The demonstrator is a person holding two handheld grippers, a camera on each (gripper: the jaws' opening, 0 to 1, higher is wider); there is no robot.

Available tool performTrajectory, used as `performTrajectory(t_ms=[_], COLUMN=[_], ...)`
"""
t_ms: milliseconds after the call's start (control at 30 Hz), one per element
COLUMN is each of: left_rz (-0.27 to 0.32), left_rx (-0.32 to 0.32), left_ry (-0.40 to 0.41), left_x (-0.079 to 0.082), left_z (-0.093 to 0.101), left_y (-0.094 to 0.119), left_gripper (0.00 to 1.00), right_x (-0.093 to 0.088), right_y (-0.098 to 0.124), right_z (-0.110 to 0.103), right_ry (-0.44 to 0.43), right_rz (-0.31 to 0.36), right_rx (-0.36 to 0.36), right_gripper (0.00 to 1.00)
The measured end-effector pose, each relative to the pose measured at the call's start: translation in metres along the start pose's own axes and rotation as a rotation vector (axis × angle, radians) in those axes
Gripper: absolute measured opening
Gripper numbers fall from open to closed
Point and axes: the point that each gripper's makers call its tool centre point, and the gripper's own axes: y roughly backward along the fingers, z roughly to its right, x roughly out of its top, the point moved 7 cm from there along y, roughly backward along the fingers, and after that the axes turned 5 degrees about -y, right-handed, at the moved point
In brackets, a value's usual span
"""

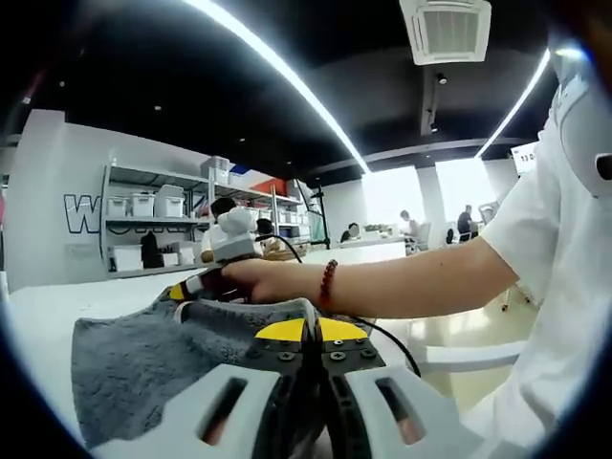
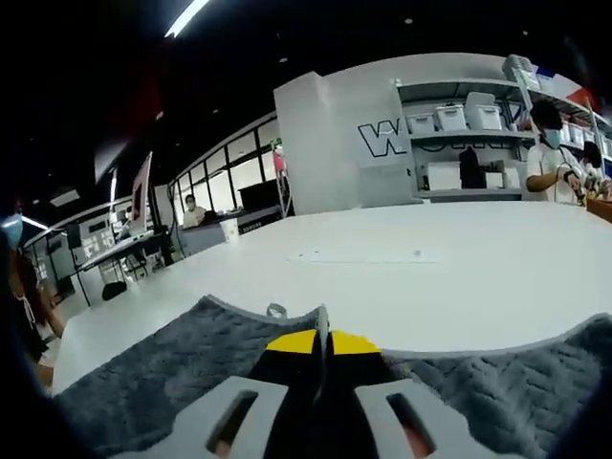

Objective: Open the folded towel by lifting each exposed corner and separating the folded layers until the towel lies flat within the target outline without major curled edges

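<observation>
Left gripper [image 1: 313, 337]: jaws pressed together on the near edge of the grey towel [image 1: 143, 368], which lies on the white table [image 1: 48, 306]. Right gripper [image 2: 322, 346]: jaws likewise closed, pinching the towel's edge. Beyond, shelving [image 2: 478, 143] stands against the wall.

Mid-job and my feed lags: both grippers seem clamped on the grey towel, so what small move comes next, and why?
Probably draw the two grippers apart, then lower. Each view has its jaws closed on a grey towel edge: left gripper, right gripper. The cloth still bunches and the white table lies bare beyond. I cannot see the outline.
</observation>
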Motion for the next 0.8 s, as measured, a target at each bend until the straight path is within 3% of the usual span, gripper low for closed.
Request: performTrajectory(t_ms=[133, 800], left_rz=[0.021, 0.055], left_rx=[0.028, -0.002], left_ry=[0.033, 0.051], left_x=[0.004, 0.010], left_z=[-0.001, 0.006], left_y=[0.001, 0.001], left_gripper=[0.01, 0.00], right_x=[0.007, 0.021], right_y=[-0.001, -0.010], right_z=[0.002, -0.001], right_ry=[-0.022, -0.035], right_rz=[0.029, 0.052], right_rx=[-0.014, 0.013], right_gripper=[0.00, 0.00])
